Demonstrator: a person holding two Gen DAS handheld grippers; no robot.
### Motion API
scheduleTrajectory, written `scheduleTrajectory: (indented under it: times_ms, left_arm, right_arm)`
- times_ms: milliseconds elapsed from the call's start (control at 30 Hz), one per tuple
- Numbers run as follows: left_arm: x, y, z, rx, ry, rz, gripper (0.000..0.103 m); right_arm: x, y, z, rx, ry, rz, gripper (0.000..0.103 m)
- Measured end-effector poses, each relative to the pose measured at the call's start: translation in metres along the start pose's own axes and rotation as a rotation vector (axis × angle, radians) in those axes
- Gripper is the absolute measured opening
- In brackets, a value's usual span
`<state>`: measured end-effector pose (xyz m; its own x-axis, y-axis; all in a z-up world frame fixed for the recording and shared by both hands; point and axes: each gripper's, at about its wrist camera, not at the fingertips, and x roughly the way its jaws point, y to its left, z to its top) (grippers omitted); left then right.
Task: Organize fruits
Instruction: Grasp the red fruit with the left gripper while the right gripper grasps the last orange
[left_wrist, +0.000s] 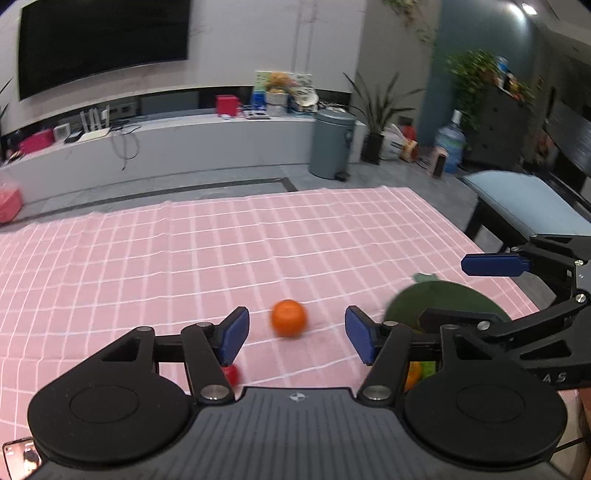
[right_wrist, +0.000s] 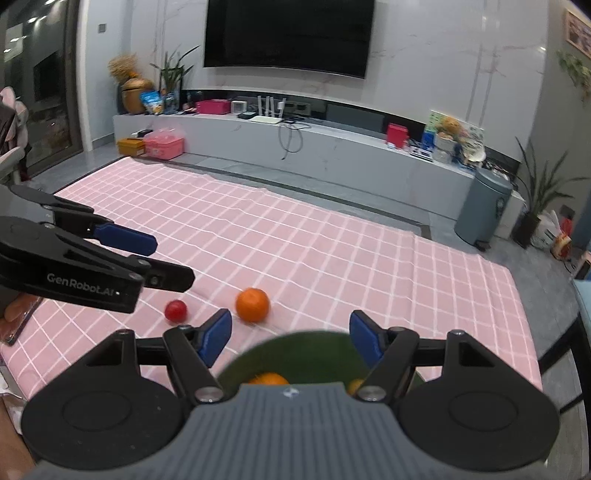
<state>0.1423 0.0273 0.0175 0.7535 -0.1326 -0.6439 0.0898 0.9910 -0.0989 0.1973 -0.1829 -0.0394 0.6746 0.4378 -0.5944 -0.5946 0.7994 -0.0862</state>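
Observation:
An orange (left_wrist: 289, 318) (right_wrist: 252, 304) lies on the pink checked cloth (left_wrist: 221, 251) (right_wrist: 295, 251). A small red fruit (right_wrist: 176, 310) lies left of it; in the left wrist view it (left_wrist: 231, 374) peeks out under the left finger. A dark green bowl (left_wrist: 443, 301) (right_wrist: 295, 354) holds orange fruits (right_wrist: 269, 379) and something green (left_wrist: 428, 367). My left gripper (left_wrist: 295, 334) is open and empty, above the cloth just short of the orange. My right gripper (right_wrist: 290, 338) is open and empty over the bowl's rim.
A cushioned bench (left_wrist: 524, 199) stands past the table's right edge. A grey bin (left_wrist: 332, 144) (right_wrist: 484, 206) and a long white TV console (right_wrist: 295, 140) stand beyond the table. A hand holds a phone (right_wrist: 18, 321) at the left edge.

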Motion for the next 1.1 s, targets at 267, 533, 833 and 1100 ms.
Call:
scheduleTrajectory:
  times_ms: [267, 533, 833, 1100]
  left_arm:
    - [0.012, 0.046, -0.013, -0.069, 0.052, -0.009, 0.068]
    - [0.036, 0.056, -0.03, -0.03, 0.097, -0.047, 0.064]
    - [0.055, 0.065, -0.048, -0.06, 0.093, -0.076, 0.064]
    - [0.065, 0.079, -0.052, -0.114, 0.087, -0.096, 0.064]
  right_arm:
    - [0.041, 0.032, 0.027, -0.09, 0.074, 0.051, 0.067]
    - [0.091, 0.033, 0.038, -0.122, 0.203, 0.076, 0.061]
    - [0.132, 0.04, 0.041, -0.201, 0.319, 0.095, 0.05]
    - [0.166, 0.04, 0.042, -0.239, 0.392, 0.129, 0.041]
